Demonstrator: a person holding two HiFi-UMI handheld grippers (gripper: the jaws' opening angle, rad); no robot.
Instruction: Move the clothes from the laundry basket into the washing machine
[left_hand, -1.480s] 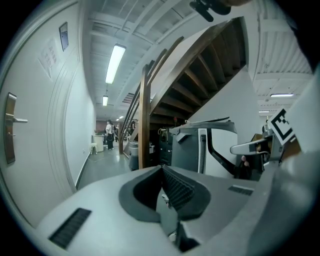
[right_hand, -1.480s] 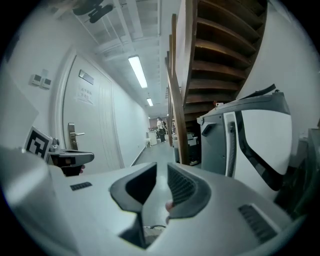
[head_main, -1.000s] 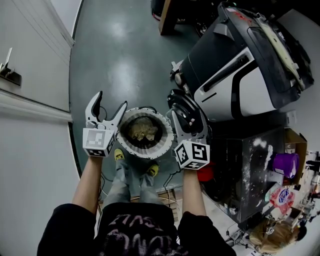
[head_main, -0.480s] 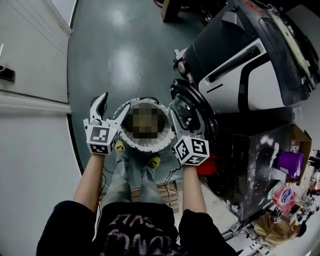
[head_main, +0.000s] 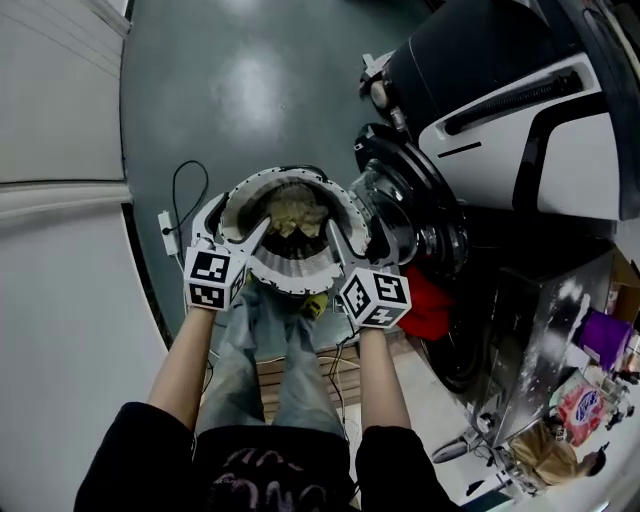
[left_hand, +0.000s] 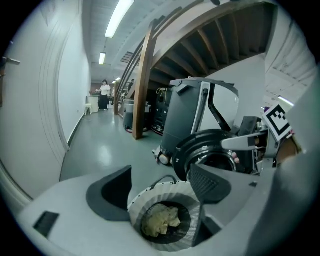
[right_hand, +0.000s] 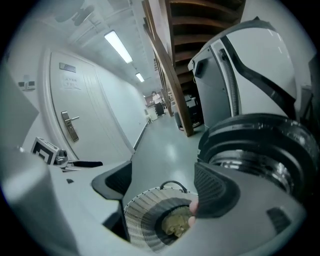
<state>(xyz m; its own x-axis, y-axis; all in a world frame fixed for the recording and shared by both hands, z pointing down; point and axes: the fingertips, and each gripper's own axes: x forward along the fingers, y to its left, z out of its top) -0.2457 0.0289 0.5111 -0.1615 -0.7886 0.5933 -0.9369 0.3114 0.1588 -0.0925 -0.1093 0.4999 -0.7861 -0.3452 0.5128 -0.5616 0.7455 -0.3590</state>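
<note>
The left gripper (head_main: 232, 222) has its fingers spread wide apart with nothing held. In the left gripper view (left_hand: 160, 187), the white slatted laundry basket (left_hand: 187, 200) lies just below and between the two fingers. A crumpled yellowish bundle of clothes (left_hand: 160, 221) rests at the bottom of the basket.

The right gripper (head_main: 355, 236) is likewise open and empty. In the right gripper view (right_hand: 165, 187), the laundry basket (right_hand: 142, 217) sits below the gap between its fingers, with the clothes (right_hand: 175, 223) nearer its right finger.

From the head view, both pairs of fingers point at the laundry basket (head_main: 290, 272) from the near side, one gripper over each side of its rim; contact cannot be made out. The clothes (head_main: 295, 212) lie beyond the fingertips, inside the basket on the floor (head_main: 230, 100). The washing machine (head_main: 520, 110) stands to the right of the right fingers, its round door (head_main: 410, 215) swung open just beside them.
</note>
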